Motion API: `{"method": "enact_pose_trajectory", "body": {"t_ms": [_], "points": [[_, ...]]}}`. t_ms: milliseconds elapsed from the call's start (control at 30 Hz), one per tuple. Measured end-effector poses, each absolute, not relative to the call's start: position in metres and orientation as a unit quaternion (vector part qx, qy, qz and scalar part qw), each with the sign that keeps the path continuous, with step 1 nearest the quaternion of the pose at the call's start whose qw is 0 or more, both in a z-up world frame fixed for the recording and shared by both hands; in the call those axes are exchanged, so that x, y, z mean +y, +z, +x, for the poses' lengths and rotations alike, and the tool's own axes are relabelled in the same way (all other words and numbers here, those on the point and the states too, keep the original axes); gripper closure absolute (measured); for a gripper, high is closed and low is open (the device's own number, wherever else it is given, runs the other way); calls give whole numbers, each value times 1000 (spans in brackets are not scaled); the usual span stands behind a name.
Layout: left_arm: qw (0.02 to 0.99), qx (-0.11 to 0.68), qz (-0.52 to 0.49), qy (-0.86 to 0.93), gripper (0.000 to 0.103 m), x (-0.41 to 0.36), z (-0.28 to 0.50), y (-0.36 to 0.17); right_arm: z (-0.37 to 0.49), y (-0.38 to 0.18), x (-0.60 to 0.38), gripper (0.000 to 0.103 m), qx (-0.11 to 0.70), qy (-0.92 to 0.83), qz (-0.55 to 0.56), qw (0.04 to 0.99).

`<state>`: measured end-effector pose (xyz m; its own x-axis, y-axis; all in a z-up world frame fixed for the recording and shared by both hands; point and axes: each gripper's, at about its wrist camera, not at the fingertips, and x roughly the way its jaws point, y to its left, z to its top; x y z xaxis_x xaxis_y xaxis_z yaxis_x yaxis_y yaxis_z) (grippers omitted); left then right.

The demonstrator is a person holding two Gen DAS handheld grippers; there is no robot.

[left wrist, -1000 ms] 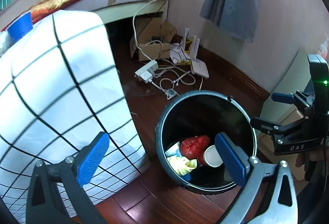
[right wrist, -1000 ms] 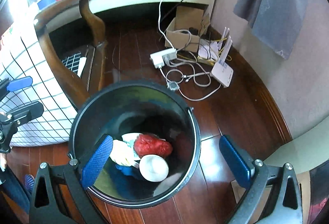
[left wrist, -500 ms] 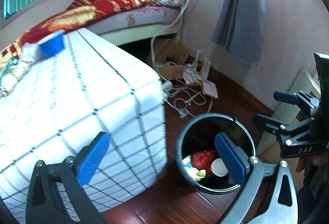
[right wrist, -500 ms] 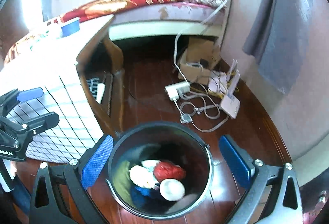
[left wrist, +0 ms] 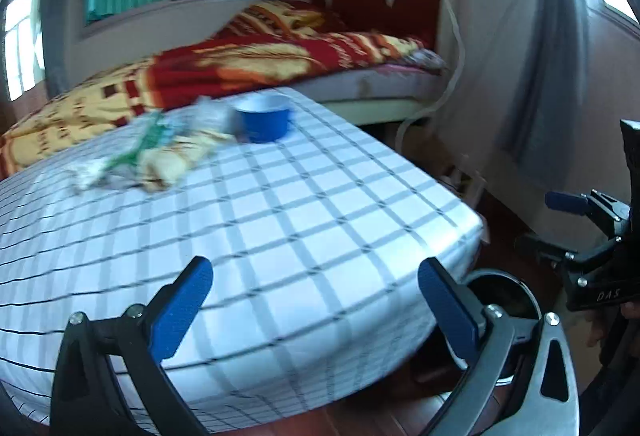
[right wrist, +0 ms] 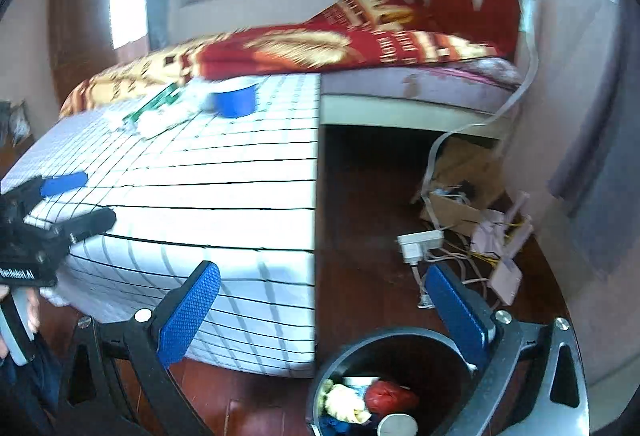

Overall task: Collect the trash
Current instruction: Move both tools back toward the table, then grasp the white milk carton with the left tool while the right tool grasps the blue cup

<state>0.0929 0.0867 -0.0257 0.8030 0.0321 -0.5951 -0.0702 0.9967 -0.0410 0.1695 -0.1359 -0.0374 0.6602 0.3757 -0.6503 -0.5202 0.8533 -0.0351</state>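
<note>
Tongs, left (left wrist: pixel 312 310) and right (right wrist: pixel 332 312), both apart and empty, have been lifted from bin (right wrist: pixel 404 340) toward surface (left wrist: pixel 280 220); blue cup (left wrist: pixel 264 118) and wrappers (left wrist: pixel 160 156) remain uncollected.

blue cup (left wrist: pixel 264 118) on checked table (left wrist: pixel 280 220)

White letters "DAS" stand on the black body of the right gripper (left wrist: pixel 576 232), seen from the left wrist view to the right of the trash bin (left wrist: pixel 516 292). In the right wrist view the left gripper (right wrist: pixel 70 200), left of the bin, carries white lettering that seems to end in "Robot.AI"; its beginning is cut off. Lettering on the red bed blanket (right wrist: pixel 360 44) is too blurred to read.
</note>
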Motion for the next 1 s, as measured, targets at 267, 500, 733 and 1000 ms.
{"method": "enact_pose_trajectory", "body": {"t_ms": [267,500,733,1000], "points": [[944,306,-49,117,1,168,90,-21,186,-12,-69,0,304,275,-113,905],[936,307,-64,157,1,228,118,-19,228,-2,-9,0,306,299,-109,898],[930,322,-75,163,15,270,178,-28,299,-14,50,0,323,301,-111,891],[918,352,-96,155,20,304,240,-42,368,-43,104,4,363,298,-130,873]]}}
